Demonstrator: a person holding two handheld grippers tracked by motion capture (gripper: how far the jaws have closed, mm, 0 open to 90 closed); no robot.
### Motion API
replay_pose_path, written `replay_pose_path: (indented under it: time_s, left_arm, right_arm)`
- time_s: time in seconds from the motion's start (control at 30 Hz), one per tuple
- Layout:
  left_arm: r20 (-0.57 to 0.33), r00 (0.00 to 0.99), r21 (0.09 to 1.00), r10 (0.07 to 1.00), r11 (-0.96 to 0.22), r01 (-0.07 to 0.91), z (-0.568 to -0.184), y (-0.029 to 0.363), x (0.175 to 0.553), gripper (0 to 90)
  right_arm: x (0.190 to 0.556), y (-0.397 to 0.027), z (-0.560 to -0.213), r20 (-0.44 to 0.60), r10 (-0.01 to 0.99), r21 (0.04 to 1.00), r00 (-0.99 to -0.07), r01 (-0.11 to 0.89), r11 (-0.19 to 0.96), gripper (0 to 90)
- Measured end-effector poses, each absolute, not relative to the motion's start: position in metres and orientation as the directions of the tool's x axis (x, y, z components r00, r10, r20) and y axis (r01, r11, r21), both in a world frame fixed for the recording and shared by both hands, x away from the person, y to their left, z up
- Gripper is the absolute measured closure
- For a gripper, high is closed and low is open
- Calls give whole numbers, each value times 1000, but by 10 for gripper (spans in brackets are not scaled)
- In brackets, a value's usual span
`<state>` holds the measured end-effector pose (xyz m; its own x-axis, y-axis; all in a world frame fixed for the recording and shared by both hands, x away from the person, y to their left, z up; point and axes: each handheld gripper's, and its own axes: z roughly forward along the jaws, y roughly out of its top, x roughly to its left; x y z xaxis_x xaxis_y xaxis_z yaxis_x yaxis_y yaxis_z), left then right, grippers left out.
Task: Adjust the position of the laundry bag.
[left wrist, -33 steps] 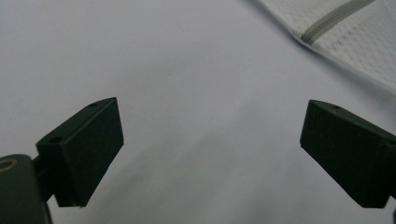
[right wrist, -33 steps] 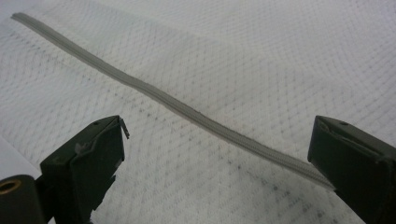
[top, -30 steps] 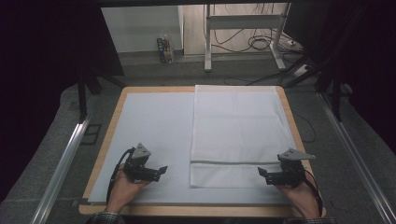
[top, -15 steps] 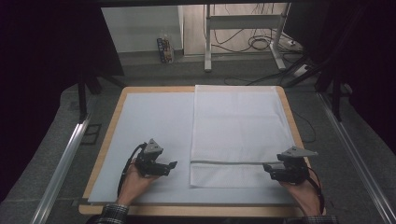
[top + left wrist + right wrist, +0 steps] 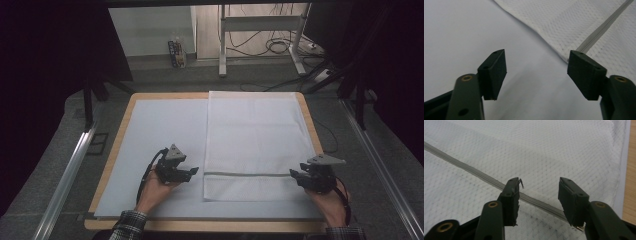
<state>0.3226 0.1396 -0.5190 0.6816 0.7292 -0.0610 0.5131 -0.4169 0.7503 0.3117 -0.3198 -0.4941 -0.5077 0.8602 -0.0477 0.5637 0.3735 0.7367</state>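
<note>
A white mesh laundry bag [image 5: 255, 145] lies flat on the right half of the desk [image 5: 120, 135], with its grey zipper [image 5: 247, 174] running across it near the lower edge of the high view. The left claw [image 5: 194, 171], in the lower centre-left of that view, has slid right across the pale blue sheet [image 5: 160, 130] since the earlier frames and now sits just beside the bag's left edge, level with the zipper. Its jaws have just been closing but are half open and hold nothing; in the left gripper view the bag's edge [image 5: 564, 32] lies just past the right-hand jaw, at the upper right of the frame. The right claw [image 5: 295, 176] rests at the bag's right edge in the lower right, about where it was before. Its jaws have also just been closing; they stand fairly narrow, with the zipper [image 5: 534, 201] passing between them, not yet pinched. The zipper pull [image 5: 521, 183] sits at the tip of the left-hand jaw.
</note>
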Motion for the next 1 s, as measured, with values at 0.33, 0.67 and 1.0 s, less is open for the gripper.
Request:
replay_pose_path:
  time_s: [0.33,0.67,1.0]
  left_arm:
    - [-59,711,755,700,-435,491,-521,120,330,511]
    - [-56,707,749,705,-439,497,-527,104,339,547]
    - [2,691,721,723,-480,500,-537,93,344,458]
  right_arm:
    - [320,-334,-492,-94,883,718,-460,582,380,736]
    - [328,-363,-493,-113,920,728,-374,600,333,700]
    - [336,-368,-507,-100,925,687,-366,647,330,542]
